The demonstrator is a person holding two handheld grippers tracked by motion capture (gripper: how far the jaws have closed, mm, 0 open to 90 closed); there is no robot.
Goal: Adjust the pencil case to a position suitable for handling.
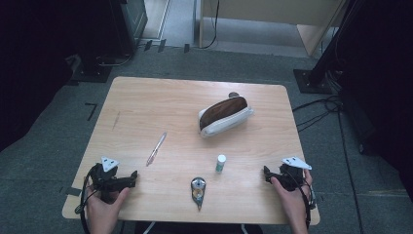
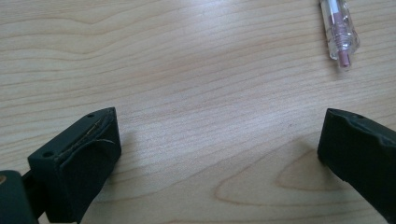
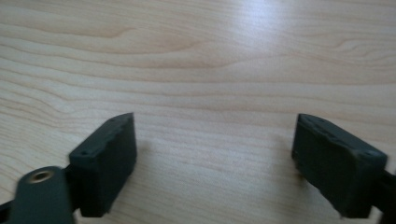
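On the wooden table (image 1: 146, 102) my left gripper (image 1: 130, 176) rests near the front left corner, held in a hand. Its jaws stand wide open over bare wood (image 2: 219, 135), with nothing between them. A clear pen with a pink core (image 1: 156, 148) lies ahead of it, and its tip (image 2: 340, 32) shows at the top right of the left gripper view. My right gripper (image 1: 271, 175) rests near the front right corner, also open (image 3: 215, 149) and empty over bare wood.
A white and brown pencil pouch (image 1: 225, 115) lies open at the middle back. A small white tube with a green band (image 1: 221, 163) stands in front of it. A round silver and black tool (image 1: 197, 189) lies near the front edge.
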